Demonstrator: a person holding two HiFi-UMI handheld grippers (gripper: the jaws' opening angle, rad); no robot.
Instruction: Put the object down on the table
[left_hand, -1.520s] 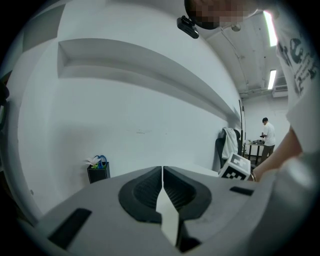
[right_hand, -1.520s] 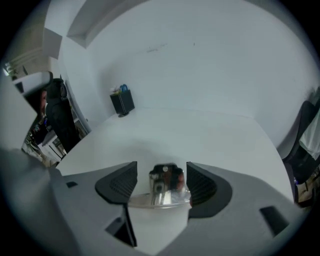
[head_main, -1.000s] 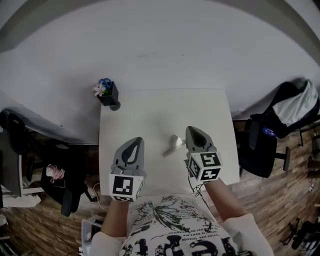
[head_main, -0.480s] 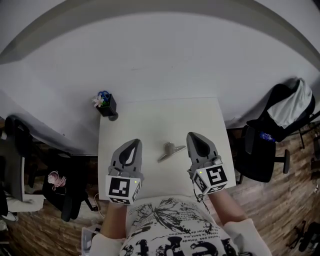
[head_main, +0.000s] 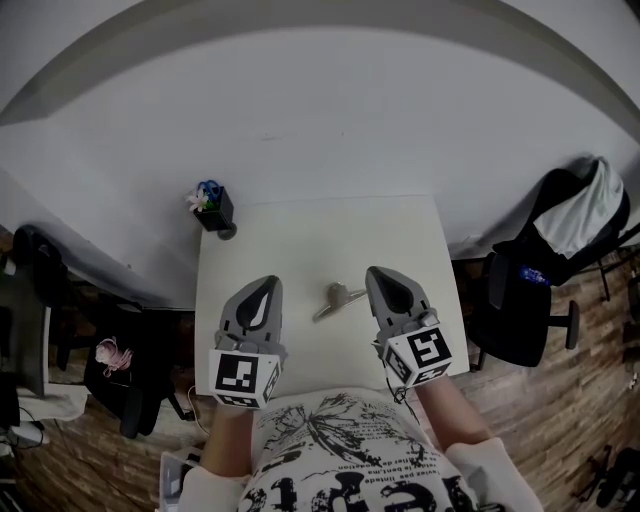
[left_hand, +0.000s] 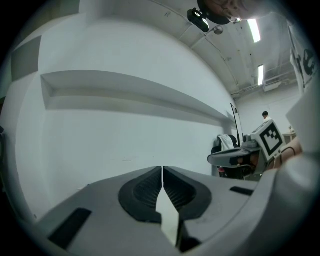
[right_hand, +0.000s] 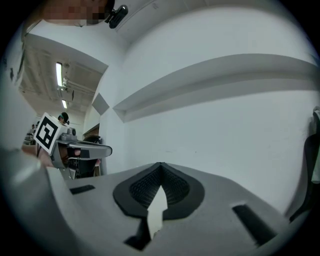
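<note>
A small grey metal object (head_main: 336, 299), long and thin with a knob at one end, lies on the white table (head_main: 300, 230) between my two grippers, free of both. My left gripper (head_main: 265, 288) hovers to its left, jaws pressed together with nothing between them (left_hand: 162, 172). My right gripper (head_main: 385, 278) sits just right of the object, also shut and empty (right_hand: 161, 167). Both gripper views look at the white wall, tips raised; the object does not show in them.
A small black pot with flowers (head_main: 213, 203) stands at the table's far left corner. A black office chair with clothes (head_main: 545, 260) is to the right, another dark chair (head_main: 125, 370) to the left. A white wall rises behind the table.
The right gripper has drawn back from the grey object, which now lies alone on the table. The left gripper has hardly moved. The head view shifted slightly.
</note>
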